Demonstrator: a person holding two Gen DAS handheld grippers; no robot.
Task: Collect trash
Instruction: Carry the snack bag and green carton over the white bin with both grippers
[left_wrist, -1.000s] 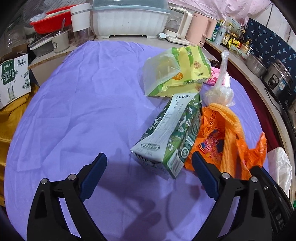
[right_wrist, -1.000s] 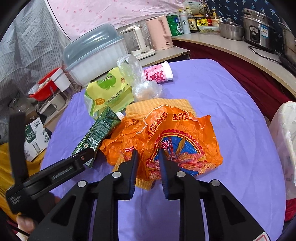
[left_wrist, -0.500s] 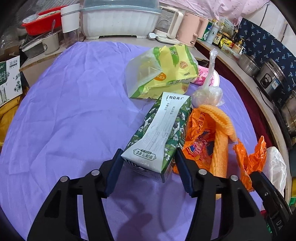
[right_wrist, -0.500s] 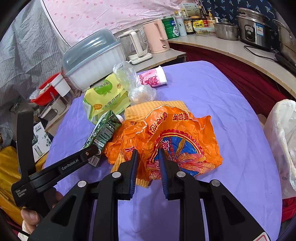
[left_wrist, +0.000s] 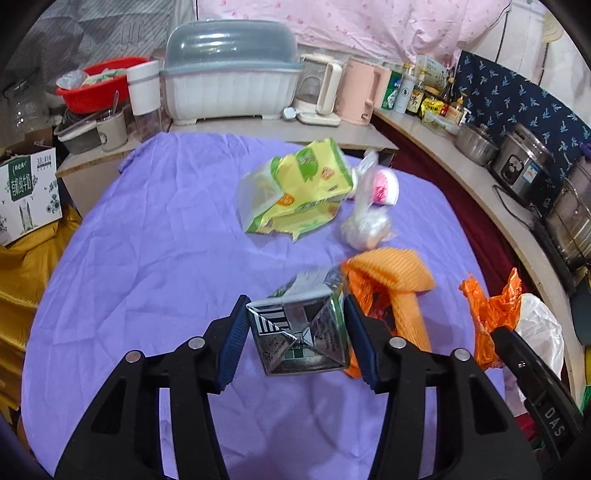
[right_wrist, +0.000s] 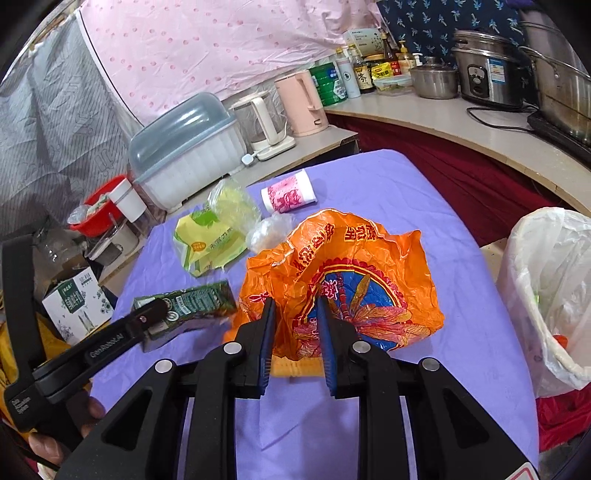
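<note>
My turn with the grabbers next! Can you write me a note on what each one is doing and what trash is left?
Left gripper: jaws closing on the green milk carton, lifted off the purple cloth.
Right gripper: jaws pinching the orange plastic bag.
Still on the cloth: yellow wrapper, clear bag, pink cup, orange net.
Lined bin stands right of the table.
Left: bin everything.

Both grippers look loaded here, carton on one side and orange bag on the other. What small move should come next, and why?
Probably swing the right gripper, shut on the orange plastic bag, toward the white-lined bin at the table's right edge and release there. The bin stands open on that side. The left gripper, jaws closing on the milk carton, can follow.
</note>
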